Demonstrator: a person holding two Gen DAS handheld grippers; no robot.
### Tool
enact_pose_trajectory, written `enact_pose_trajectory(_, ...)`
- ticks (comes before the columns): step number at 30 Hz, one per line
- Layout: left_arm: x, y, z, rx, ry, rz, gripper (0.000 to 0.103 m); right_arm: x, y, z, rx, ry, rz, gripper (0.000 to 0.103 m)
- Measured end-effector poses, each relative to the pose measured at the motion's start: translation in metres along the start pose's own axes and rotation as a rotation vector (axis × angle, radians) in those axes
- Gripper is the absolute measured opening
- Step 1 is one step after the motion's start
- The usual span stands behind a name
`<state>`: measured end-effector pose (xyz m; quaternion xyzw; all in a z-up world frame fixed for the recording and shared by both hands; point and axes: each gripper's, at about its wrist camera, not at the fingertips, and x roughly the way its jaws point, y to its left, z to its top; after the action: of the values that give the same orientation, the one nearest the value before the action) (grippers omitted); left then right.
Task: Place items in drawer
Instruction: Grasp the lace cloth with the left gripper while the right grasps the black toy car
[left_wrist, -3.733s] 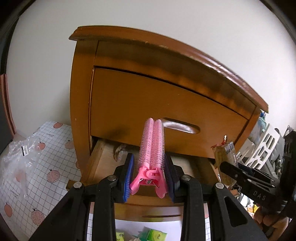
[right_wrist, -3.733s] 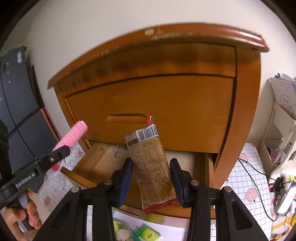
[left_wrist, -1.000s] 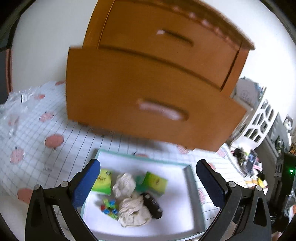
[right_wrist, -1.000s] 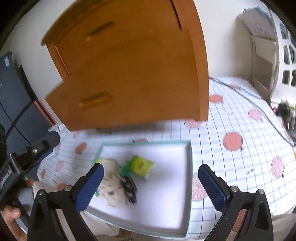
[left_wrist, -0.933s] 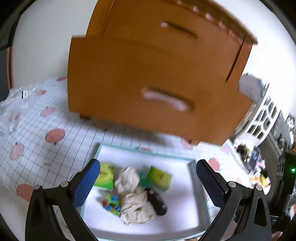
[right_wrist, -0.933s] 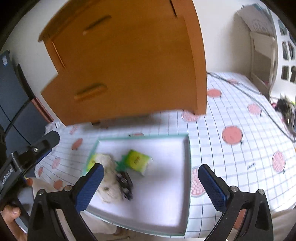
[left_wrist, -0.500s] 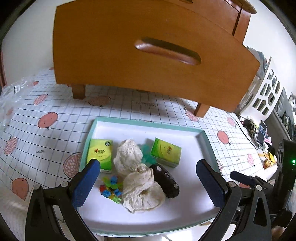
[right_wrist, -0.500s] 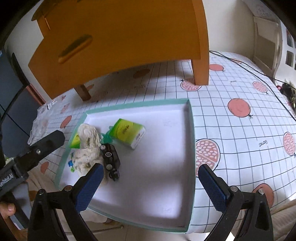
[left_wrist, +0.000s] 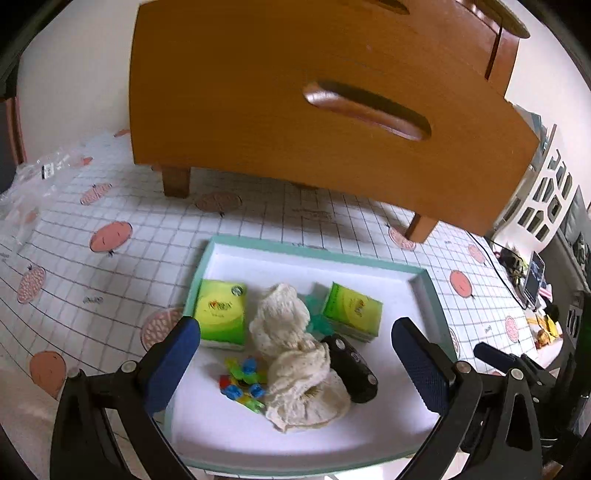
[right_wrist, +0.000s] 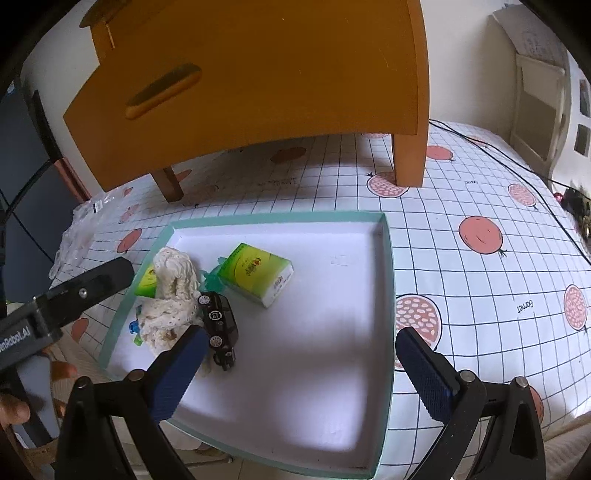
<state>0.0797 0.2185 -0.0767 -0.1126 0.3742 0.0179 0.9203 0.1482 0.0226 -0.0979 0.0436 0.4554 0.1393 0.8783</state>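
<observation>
In the tray (left_wrist: 428, 291) on the counter (left_wrist: 110, 266), below the drawer (left_wrist: 280, 110), we see two green packs (left_wrist: 221, 314) (left_wrist: 352, 310), a crumpled cream cloth (left_wrist: 295, 365), a black toy car (left_wrist: 351, 363) touching the cloth, and small coloured bits (left_wrist: 242, 382) beside it. We hold the left gripper (left_wrist: 295, 354) above these with its fingers (left_wrist: 173, 362) spread wide and empty. Our right gripper (right_wrist: 299, 369) hangs over the tray's bare right half, its fingers (right_wrist: 424, 373) likewise spread and holding nothing.
</observation>
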Motion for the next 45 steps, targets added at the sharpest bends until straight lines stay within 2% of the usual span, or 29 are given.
enact_pose_trajectory(10,-0.002,0.021,0.007,-0.07,-0.037,0.036,0.103,0.009,0.005,-0.003,0.005,0.035,0.066,0.103)
enact_pose_trajectory(15,0.008,0.046,0.006,-0.162,0.032,0.05,0.103,0.019,0.009,-0.006,0.024,0.074,0.108,0.103)
enact_pose_trajectory(18,0.013,0.052,0.005,-0.182,0.066,0.066,0.103,0.028,0.012,-0.007,0.041,0.102,0.131,0.103)
enact_pose_trajectory(27,0.027,0.04,0.003,-0.134,0.125,0.067,0.103,0.05,0.034,-0.003,-0.014,0.142,0.176,0.101)
enact_pose_trajectory(32,0.034,0.032,0.002,-0.101,0.151,0.037,0.101,0.057,0.043,-0.001,-0.038,0.148,0.192,0.083)
enact_pose_trajectory(36,0.043,0.027,0.002,-0.067,0.178,0.021,0.081,0.062,0.042,-0.001,-0.023,0.157,0.203,0.072)
enact_pose_trajectory(39,0.052,0.025,0.002,-0.056,0.2,0.003,0.077,0.063,0.042,-0.001,-0.016,0.164,0.211,0.059)
enact_pose_trajectory(42,0.058,0.02,0.003,-0.031,0.212,-0.02,0.066,0.065,0.042,-0.002,-0.009,0.173,0.216,0.049)
enact_pose_trajectory(45,0.065,0.013,0.002,0.003,0.223,-0.028,0.062,0.067,0.041,-0.002,-0.002,0.18,0.219,0.037)
